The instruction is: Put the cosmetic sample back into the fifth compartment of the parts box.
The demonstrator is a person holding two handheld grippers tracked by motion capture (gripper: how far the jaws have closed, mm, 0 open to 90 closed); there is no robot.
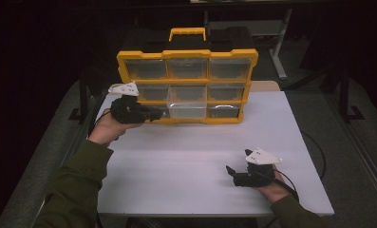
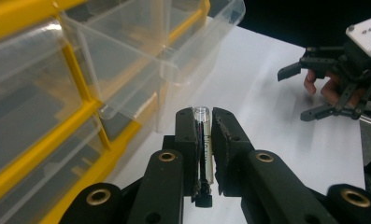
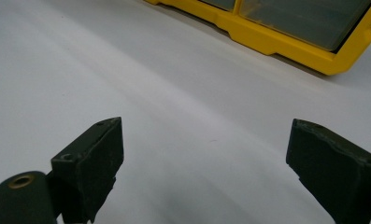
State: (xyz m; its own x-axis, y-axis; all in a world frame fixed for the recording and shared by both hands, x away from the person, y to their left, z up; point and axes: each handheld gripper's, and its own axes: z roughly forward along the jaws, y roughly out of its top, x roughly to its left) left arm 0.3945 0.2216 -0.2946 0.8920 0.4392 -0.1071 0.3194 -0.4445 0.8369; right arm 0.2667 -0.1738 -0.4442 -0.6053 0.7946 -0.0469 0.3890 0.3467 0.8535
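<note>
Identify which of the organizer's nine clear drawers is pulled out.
The bottom-row middle drawer: it juts forward from the yellow organizer, while the other eight sit flush.

Organizer [image 1: 188, 85] top-left drawers cut by 9 and 12 o'clock edges in left gripper view; contents too dim to tell. Small clear vial [image 2: 202, 140] in left tool [image 2: 203, 122]: sides covered by pads, dark contents unreadable, black cap half hidden at 6 o'clock. From above, vial too small to make out. Right tool [image 3: 204, 158] cut by 6 o'clock edge in own view. Organizer base cropped at 12 to 2 o'clock there. Room beyond surface [image 1: 186, 156] lost in darkness.
</note>
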